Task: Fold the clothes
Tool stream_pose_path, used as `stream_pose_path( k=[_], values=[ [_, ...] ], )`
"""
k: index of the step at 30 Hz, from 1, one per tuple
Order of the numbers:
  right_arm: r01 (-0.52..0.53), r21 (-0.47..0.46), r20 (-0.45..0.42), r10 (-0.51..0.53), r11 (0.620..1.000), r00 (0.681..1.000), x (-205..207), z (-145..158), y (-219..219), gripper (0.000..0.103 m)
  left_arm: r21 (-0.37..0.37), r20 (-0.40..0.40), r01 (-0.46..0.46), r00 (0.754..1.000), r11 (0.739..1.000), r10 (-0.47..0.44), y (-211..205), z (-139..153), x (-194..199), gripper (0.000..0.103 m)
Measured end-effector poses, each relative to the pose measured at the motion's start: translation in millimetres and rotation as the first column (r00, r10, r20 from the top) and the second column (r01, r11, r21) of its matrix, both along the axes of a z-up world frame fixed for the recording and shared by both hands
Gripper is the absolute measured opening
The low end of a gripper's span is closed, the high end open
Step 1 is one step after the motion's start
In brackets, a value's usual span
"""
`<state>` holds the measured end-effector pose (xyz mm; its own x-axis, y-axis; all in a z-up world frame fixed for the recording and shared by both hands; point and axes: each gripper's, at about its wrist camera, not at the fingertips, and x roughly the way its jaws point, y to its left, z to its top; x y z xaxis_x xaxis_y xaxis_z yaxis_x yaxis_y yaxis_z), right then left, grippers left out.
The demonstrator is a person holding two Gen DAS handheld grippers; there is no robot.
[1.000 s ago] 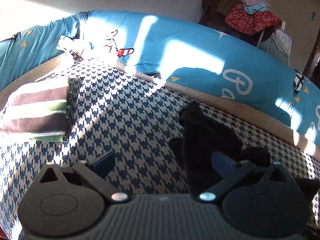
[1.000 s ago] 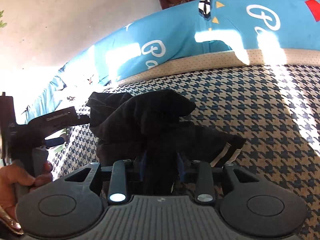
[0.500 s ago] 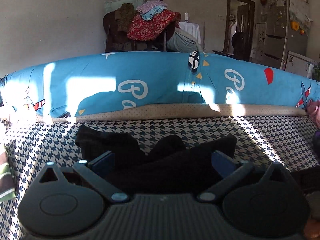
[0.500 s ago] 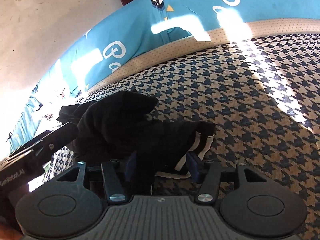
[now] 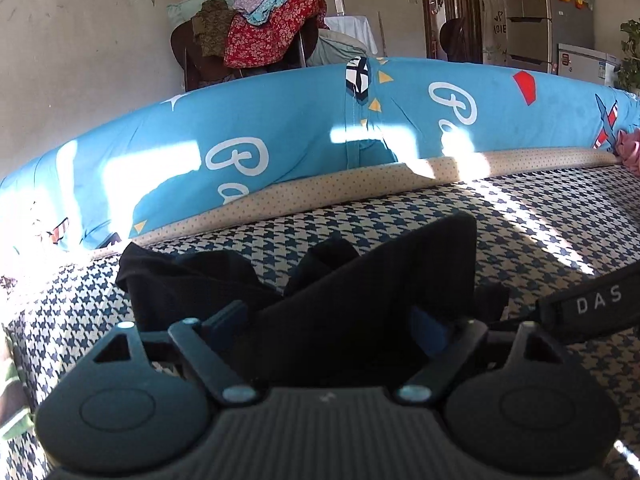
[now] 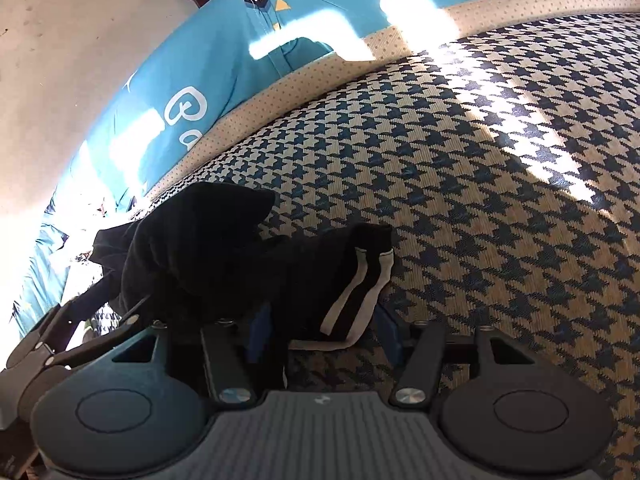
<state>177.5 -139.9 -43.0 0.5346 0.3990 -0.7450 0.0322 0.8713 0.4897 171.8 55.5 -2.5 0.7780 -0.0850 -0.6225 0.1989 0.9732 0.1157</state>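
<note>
The bed [image 6: 500, 152], under a houndstooth cover, carries everything, and places here are given from it. A long blue bolster [image 5: 280, 136] lies along its far edge, likely just bedding pushed back to free the middle for folding.

On the middle of the bed sits the black garment [image 6: 224, 256], bunched, one cuff with white stripes [image 6: 360, 292] turned toward the right gripper. It lies crumpled rather than flat, so I judge the fold is only starting and the cloth must first be spread.

The left gripper [image 5: 324, 320] comes at the garment from the near side of the bed. Its jaws have just been closing, with a raised black fold between them; whether the pads press it yet I cannot tell. The right gripper [image 6: 320, 332] straddles the striped cuff. Its jaws have just been opening and stand apart from the cloth, released.

Beyond the bed a chair [image 5: 192, 56] is heaped with other clothes, well clear. A pink cloth [image 5: 628, 148] lies at the bed's far right corner. Each gripper crowds the other's reach over the garment.
</note>
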Motion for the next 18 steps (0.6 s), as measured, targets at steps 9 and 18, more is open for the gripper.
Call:
stream_pose_path(
  k=[9, 18],
  values=[
    [-0.009, -0.01, 0.028, 0.009, 1.0, 1.0, -1, 2, 5, 0.056, -0.109, -0.054, -0.216, 0.976, 0.97, 0.211, 41, -1, 11, 0.056],
    [-0.033, 0.045, 0.066, 0.03, 0.998, 0.997, -1, 6, 12, 0.056, -0.151, -0.054, -0.471, 0.882, 0.869, 0.469, 92, 7, 13, 0.056]
  ],
)
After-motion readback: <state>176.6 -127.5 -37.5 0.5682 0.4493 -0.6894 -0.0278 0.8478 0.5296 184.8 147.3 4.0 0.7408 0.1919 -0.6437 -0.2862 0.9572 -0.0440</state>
